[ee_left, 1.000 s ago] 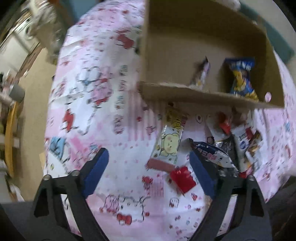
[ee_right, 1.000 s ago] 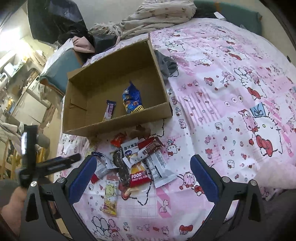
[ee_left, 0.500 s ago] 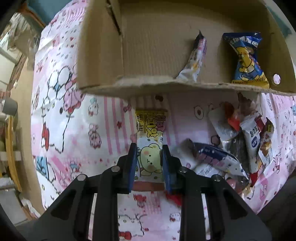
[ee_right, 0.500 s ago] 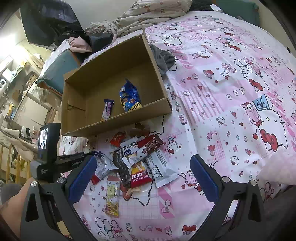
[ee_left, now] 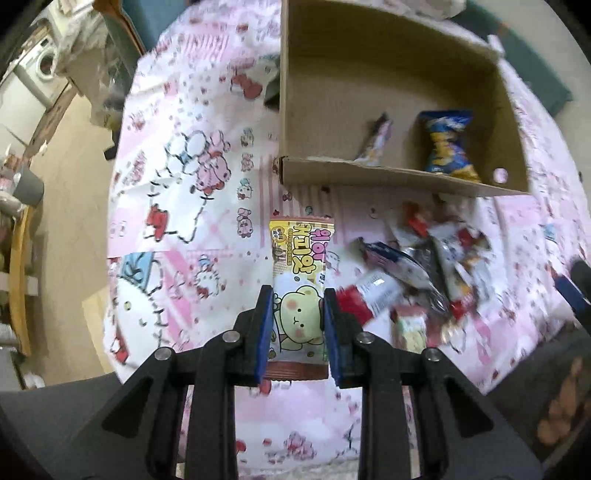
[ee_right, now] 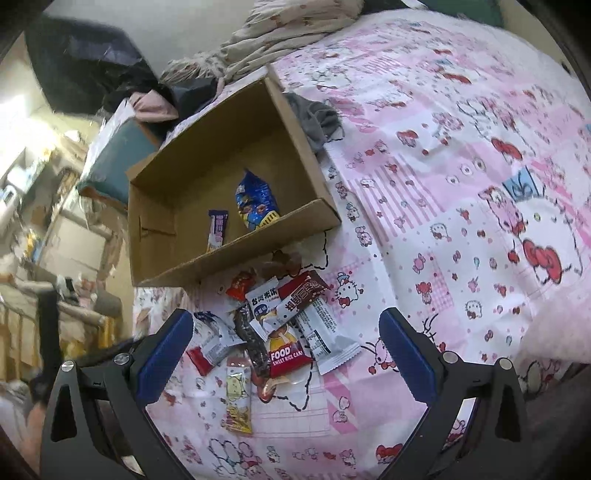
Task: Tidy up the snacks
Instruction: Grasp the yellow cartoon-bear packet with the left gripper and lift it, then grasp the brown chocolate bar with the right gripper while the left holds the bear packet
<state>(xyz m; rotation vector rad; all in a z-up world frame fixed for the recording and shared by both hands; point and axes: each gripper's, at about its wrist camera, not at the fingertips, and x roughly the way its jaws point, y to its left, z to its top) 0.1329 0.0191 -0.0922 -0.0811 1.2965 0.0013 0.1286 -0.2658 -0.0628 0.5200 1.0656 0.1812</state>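
Note:
My left gripper point(ee_left: 298, 295) is shut on a yellow snack packet with a bear on it point(ee_left: 301, 258), held off the pink bedsheet in front of the cardboard box point(ee_left: 388, 173). The box point(ee_right: 229, 254) holds a blue snack bag point(ee_left: 447, 144) and a purple-white bar point(ee_left: 375, 142). A pile of loose snack packets point(ee_right: 280, 321) lies just before the box's front wall. My right gripper point(ee_right: 286, 332) hangs open above that pile, with nothing between its fingers.
A grey cloth point(ee_right: 317, 118) lies against the box's right side. Crumpled bedding point(ee_right: 280, 33) lies heaped behind the box. The bed's edge drops to the floor point(ee_left: 66, 184) on the left. Pink sheet point(ee_right: 461, 184) stretches to the right.
My left gripper went from open to shut on the yellow bear packet, then rose with it and drew back from the box. The right gripper stayed nearly in place, rolling slightly.

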